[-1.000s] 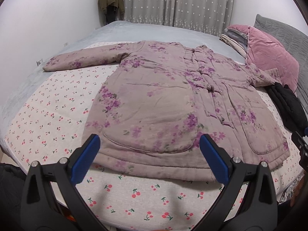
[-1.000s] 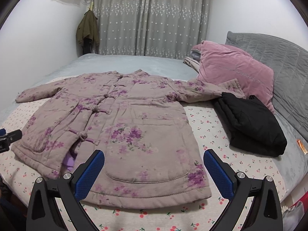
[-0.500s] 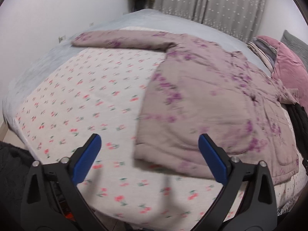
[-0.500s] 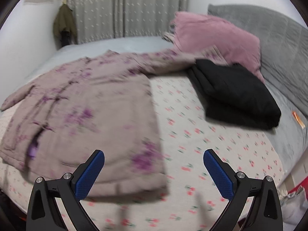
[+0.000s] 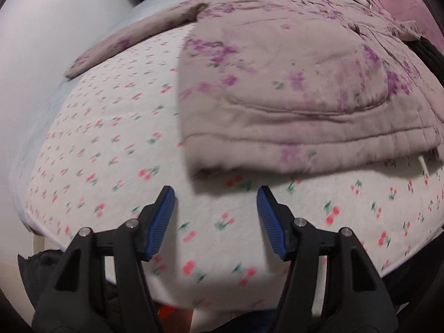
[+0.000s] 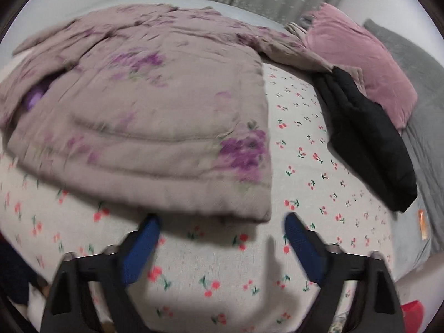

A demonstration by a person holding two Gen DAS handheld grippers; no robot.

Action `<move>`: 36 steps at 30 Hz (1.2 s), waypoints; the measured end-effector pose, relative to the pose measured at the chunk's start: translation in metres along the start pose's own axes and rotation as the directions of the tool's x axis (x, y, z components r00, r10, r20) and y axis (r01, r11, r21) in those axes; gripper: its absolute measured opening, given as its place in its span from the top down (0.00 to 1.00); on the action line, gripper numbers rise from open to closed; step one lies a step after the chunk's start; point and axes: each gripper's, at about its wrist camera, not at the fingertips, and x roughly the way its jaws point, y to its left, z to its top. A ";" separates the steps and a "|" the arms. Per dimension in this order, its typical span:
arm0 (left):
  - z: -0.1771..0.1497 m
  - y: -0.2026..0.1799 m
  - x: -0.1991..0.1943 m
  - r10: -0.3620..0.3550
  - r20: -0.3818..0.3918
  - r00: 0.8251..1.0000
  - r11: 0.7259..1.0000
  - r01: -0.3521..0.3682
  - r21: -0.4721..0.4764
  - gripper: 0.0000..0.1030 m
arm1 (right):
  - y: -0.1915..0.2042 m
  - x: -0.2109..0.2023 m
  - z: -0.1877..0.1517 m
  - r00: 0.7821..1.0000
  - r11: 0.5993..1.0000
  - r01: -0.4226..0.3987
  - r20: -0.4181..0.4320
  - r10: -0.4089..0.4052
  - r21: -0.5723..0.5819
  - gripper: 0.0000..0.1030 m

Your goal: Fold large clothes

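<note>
**Both claws poised at the coat's hem**

While the padded floral coat [image 5: 291, 83] lies flat and face up across the bed [image 5: 91, 149], both claws sit low over the cherry-print sheet at the bed's near edge. Toward the bed's left edge, one sleeve [image 5: 133, 33] stretches out straight from the coat's shoulder, resting on the sheet. Just right of that, the left claw [image 5: 216, 208] is spread wide with nothing between its blue pads [image 5: 161, 222]; it faces the coat's near left hem corner [image 5: 199, 163], close to it but not touching. Along the near edge the hem runs on to the right, thick and doubled, with a patch pocket above it.

Seen from the right wrist, the right claw [image 6: 219, 238] is also spread apart and holds nothing, its pads just short of the coat's near right hem corner [image 6: 258, 211]; the view is blurred. Farther right on the sheet, well apart from the hem, lies a folded black garment [image 6: 369, 144], with the coat's other sleeve reaching toward it. Beyond it, at the bed's right edge, rests a pink pillow [image 6: 363, 63].
</note>
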 end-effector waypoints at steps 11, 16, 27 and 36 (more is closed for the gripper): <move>0.031 0.021 0.018 -0.105 0.010 0.994 0.984 0.105 -0.144 0.55 | -0.055 0.035 0.023 0.966 0.874 -0.247 0.031 0.259 0.419 0.74; 0.037 0.037 0.003 -0.187 0.128 0.974 0.938 0.216 -0.273 0.86 | -0.056 0.028 0.026 0.958 0.851 -0.284 0.098 0.269 0.442 0.89; 0.034 0.067 -0.078 -0.253 0.245 0.936 0.843 0.337 -0.418 0.89 | -0.096 -0.045 0.041 0.839 0.657 -0.540 0.397 0.372 0.526 0.92; -0.005 0.050 -0.068 -0.251 0.133 0.959 0.878 0.283 -0.385 0.89 | -0.103 -0.033 0.008 0.925 0.736 -0.379 0.209 0.318 0.560 0.92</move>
